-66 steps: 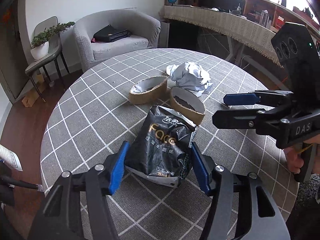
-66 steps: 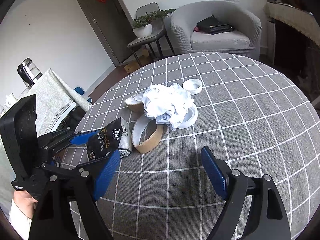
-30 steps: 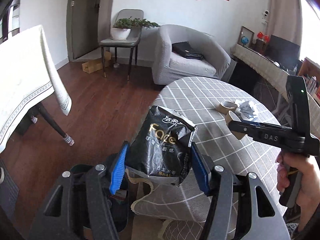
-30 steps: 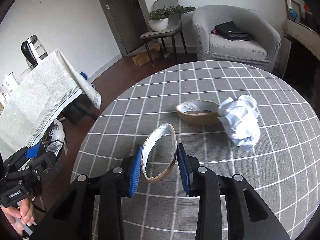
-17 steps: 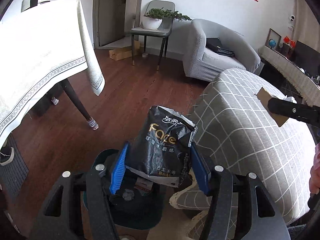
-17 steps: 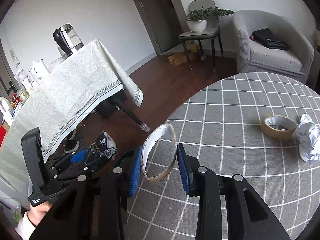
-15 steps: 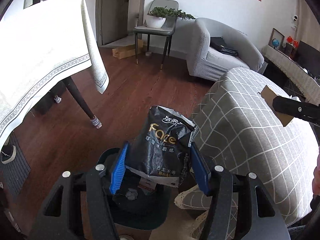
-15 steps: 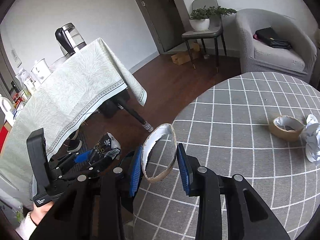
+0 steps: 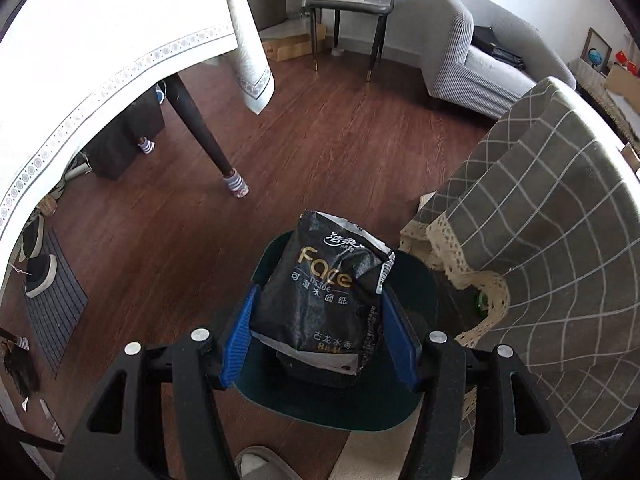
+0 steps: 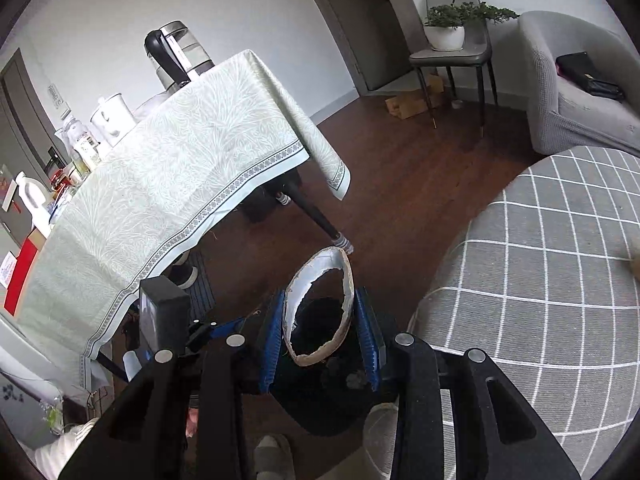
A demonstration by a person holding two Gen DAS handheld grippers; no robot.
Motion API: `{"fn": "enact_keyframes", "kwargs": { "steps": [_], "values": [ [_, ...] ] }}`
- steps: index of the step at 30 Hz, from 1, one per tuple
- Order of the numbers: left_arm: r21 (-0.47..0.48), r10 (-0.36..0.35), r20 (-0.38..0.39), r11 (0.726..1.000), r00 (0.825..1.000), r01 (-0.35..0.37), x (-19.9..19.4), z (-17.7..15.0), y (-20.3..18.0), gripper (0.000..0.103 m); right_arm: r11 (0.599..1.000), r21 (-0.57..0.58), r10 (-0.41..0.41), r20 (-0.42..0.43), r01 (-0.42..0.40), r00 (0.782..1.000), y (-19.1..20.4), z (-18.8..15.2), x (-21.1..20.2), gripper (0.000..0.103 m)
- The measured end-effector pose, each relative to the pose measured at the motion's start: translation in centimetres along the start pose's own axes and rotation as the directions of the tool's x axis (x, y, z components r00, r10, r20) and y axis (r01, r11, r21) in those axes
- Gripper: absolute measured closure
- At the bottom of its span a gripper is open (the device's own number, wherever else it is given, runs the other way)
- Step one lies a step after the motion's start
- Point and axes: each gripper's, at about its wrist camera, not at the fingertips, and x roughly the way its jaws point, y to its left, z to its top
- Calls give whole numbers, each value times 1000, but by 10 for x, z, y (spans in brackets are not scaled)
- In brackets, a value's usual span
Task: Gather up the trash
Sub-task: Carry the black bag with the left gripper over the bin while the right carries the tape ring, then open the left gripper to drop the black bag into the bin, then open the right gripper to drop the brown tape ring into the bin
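Note:
My left gripper [image 9: 318,338] is shut on a black tissue wrapper [image 9: 324,292] marked "Face" and holds it right above a dark green trash bin [image 9: 352,400] on the floor beside the round table. My right gripper [image 10: 322,344] is shut on a squashed cardboard tape ring [image 10: 320,308] with a white inside, held above the same bin [image 10: 320,396]. The left gripper's body [image 10: 164,316] shows at the lower left of the right wrist view. Some trash lies inside the bin.
The round table with a grey checked cloth [image 9: 560,240] hangs close on the right of the bin. A second table with a pale cloth [image 10: 172,184] and its dark leg [image 9: 200,132] stand on the left. A grey armchair [image 9: 480,64] is far off. A slipper [image 9: 260,462] is below.
Both grippers have swung from the round table down toward the floor and now hang over the green bin. Each still holds its piece of trash.

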Motion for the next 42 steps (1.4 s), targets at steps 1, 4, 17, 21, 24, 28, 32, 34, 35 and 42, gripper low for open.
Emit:
{"fn": "enact_keyframes", "kwargs": {
  "steps": [1,4,17,21,24,28,32,34,35,42],
  "values": [
    [-1,3,-16,1000,1000,-3,4,-2,3,41,1000,-6,4,-6,-4,1000,4,0,4,68],
    [-1,6,-68,1000,998,-6,17,-8,12,41,1000,-24,14,-19,-15,1000,16,0,14,68],
    [-11,-22,-263,1000,964,20,59,-33,39,41,996,-77,23,-119,-32,993,57,-6,65,68],
    [-3,-40,-273,999,961,41,60,-35,38,40,996,-89,17,-142,-30,990,64,-7,77,68],
    [10,-40,-288,999,957,44,62,-38,35,40,996,-91,13,-148,-26,989,65,-7,80,68],
    [20,-39,-295,999,955,47,64,-39,34,37,996,-90,5,-156,-20,988,66,-7,86,68],
    [14,-47,-292,998,955,53,65,-39,33,33,995,-95,5,-162,-20,987,68,-7,89,68],
    [12,-48,-285,998,957,54,63,-39,34,33,995,-97,4,-165,-20,986,69,-7,90,68],
    [8,-47,-280,999,959,52,62,-39,35,33,995,-96,2,-167,-19,986,69,-7,91,68],
    [-62,-50,-190,997,981,39,39,-27,50,35,997,-79,-21,-189,6,982,59,-11,100,68]
  ]
}}
